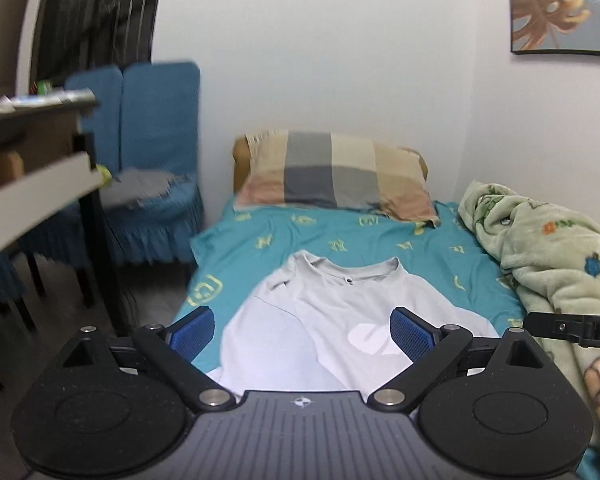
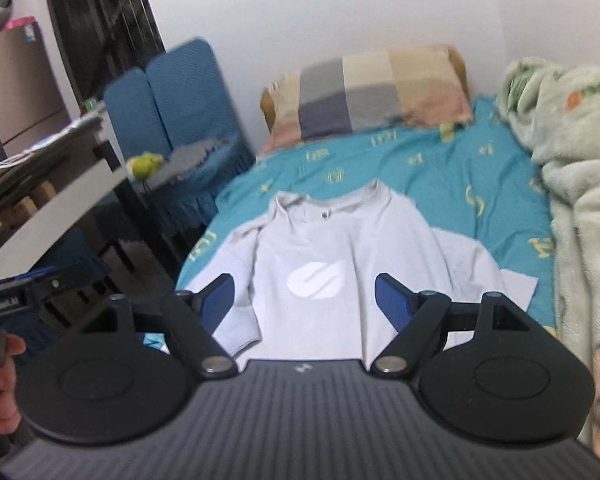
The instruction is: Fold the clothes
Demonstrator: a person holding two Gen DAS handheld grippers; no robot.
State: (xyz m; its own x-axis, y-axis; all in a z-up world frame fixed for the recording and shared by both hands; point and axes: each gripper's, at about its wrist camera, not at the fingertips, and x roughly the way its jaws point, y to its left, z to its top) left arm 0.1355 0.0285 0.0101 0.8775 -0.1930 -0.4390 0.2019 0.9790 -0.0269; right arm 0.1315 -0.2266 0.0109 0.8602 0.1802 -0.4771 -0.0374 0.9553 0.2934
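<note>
Small bedroom with a white wall, and a bed under a teal sheet with yellow letter prints [image 1: 432,256] taking up most of both views. Left gripper [image 1: 302,330] hangs over the near end of the bed with its blue-padded fingers [image 1: 192,332] spread wide, nothing between them. Right gripper [image 2: 304,300] is the same deal, fingers wide apart and holding nothing, hovering above the shirt. You can see the tip of each gripper at the edge of the other one's view, so they're side by side.

Around them: a fluffy pale green blanket with cartoon prints [image 1: 540,248] is bunched along the right side of the bed, close to the shirt's right sleeve. A checked beige and grey pillow [image 1: 336,176] sits at the head against the wall. Left of the bed there's a pair of blue covered chairs [image 2: 180,92] and a dark desk edge [image 1: 40,120] poking in.

The light grey t-shirt with a white chest logo [image 2: 320,248] lies face up in the middle of the sheet, collar toward the pillow. Left sleeve looks folded in over the body, right sleeve still spread out flat.
</note>
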